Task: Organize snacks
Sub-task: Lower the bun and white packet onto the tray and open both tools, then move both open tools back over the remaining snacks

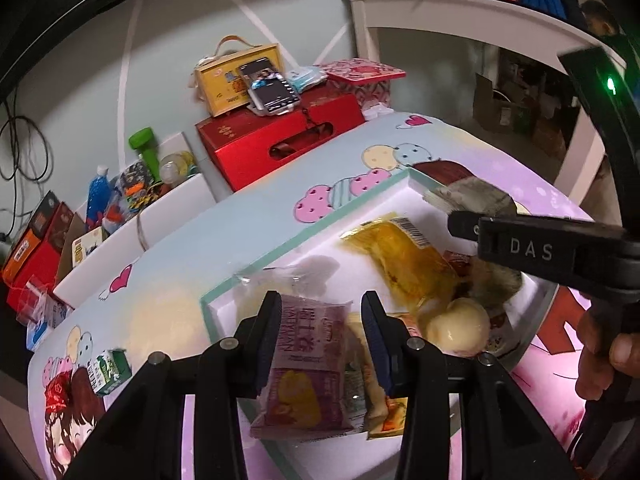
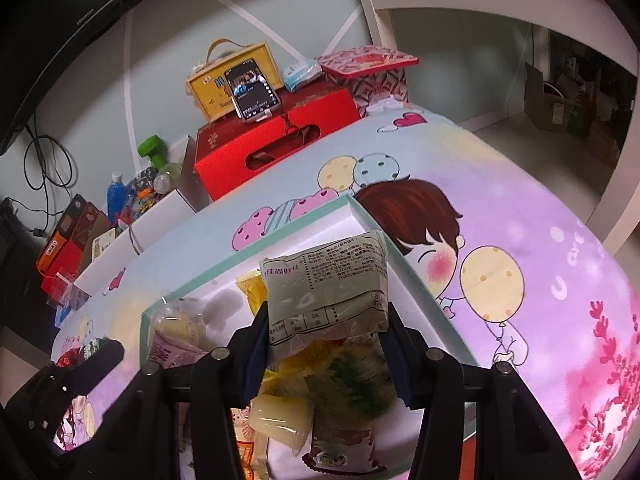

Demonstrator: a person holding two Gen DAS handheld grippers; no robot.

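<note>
Here the right gripper (image 2: 326,316) is clamped on a grey-green snack packet (image 2: 326,284), carried above the white tray (image 2: 320,216), whose far corner lies toward twelve o'clock. The packet's long axis runs across the jaws, nine to three. The left gripper (image 1: 320,334) stands wide, its fingers either side of a purple snack packet (image 1: 304,360) lying in the tray; I cannot tell whether they touch it. That packet's length points along the fingers, so the left is nearer it.
</note>
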